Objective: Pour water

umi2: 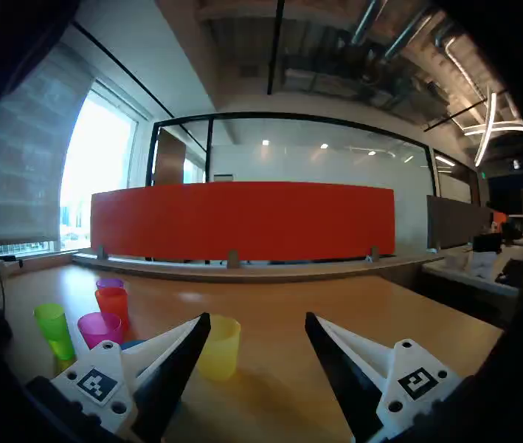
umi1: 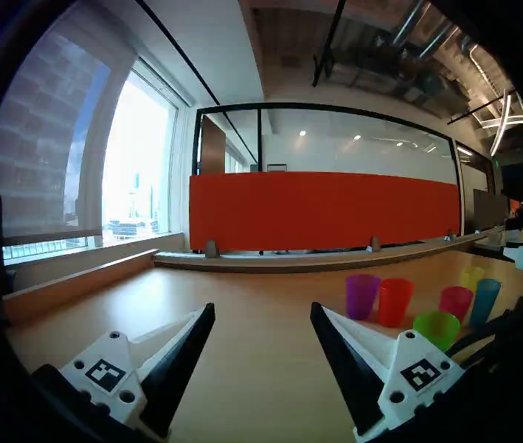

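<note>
While the left gripper (umi1: 261, 308) and the right gripper (umi2: 257, 317) hang over the wooden table (umi1: 261, 362), neither one holds a thing.

In the left gripper view, the two fingers are spread wide apart with only bare table between them. Off to their right stands a bunch of cups: a purple cup (umi1: 362, 295) just beside an orange cup (umi1: 395, 301), then a pink cup (umi1: 455, 301), a blue cup (umi1: 486, 299), a green cup (umi1: 437, 328) nearest, and a yellow cup (umi1: 471, 277) at the back. In the right gripper view, the fingers are wide apart too. The yellow cup (umi2: 218, 347) stands partly behind the left finger, and the other cups sit farther left. I cannot tell if any cup has water in it. A long red wall (umi1: 320, 210) stands at the far edge of the table, and a bright window (umi1: 132, 177) is on the left.
</note>
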